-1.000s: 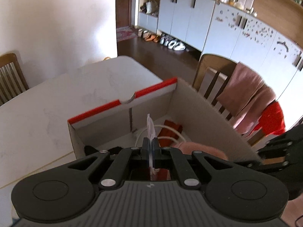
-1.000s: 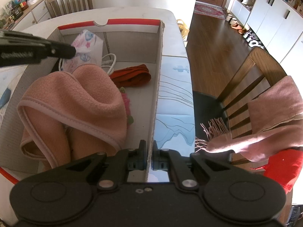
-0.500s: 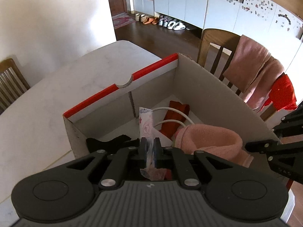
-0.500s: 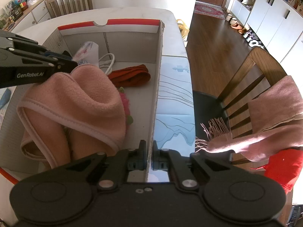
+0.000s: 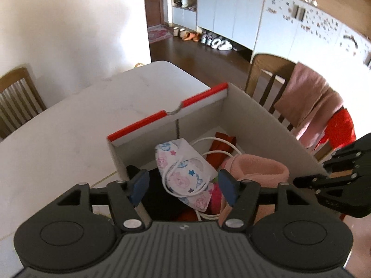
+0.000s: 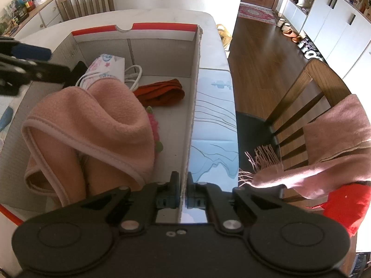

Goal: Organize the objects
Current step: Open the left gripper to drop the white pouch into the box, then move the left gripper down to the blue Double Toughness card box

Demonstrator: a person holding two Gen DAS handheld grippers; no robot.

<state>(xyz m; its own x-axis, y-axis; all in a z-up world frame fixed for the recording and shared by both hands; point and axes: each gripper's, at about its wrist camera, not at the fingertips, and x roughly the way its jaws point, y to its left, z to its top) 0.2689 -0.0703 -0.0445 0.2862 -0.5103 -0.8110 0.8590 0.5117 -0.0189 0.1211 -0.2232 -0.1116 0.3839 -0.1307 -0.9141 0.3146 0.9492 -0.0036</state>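
Observation:
A cardboard box (image 5: pixel 167 113) with a red rim stands on the white table (image 5: pixel 69 127). A patterned face mask (image 5: pixel 183 166) with white ear loops lies loose inside it. My left gripper (image 5: pixel 183 184) hangs just above the mask, its jaws opening, and the pads do not touch it. The box also holds a pink fleece cloth (image 6: pixel 92 115), a red cloth (image 6: pixel 162 90), a white cable (image 6: pixel 134 74) and something black (image 5: pixel 160 197). My right gripper (image 6: pixel 183 185) is shut on the box's right wall (image 6: pixel 196 69). The mask (image 6: pixel 106 63) shows partly behind the fleece there.
A wooden chair (image 6: pixel 301 97) to the right of the box carries a pink fringed scarf (image 6: pixel 336 143) and a red garment (image 6: pixel 347 203). A blue-lined sheet (image 6: pixel 215 115) lies between box and table edge. Another chair (image 5: pixel 16 99) stands at the far side.
My left gripper has opened and let go of the mask, which now lies in the box. The gripper has drawn back a little. The right gripper has stayed on the box wall.

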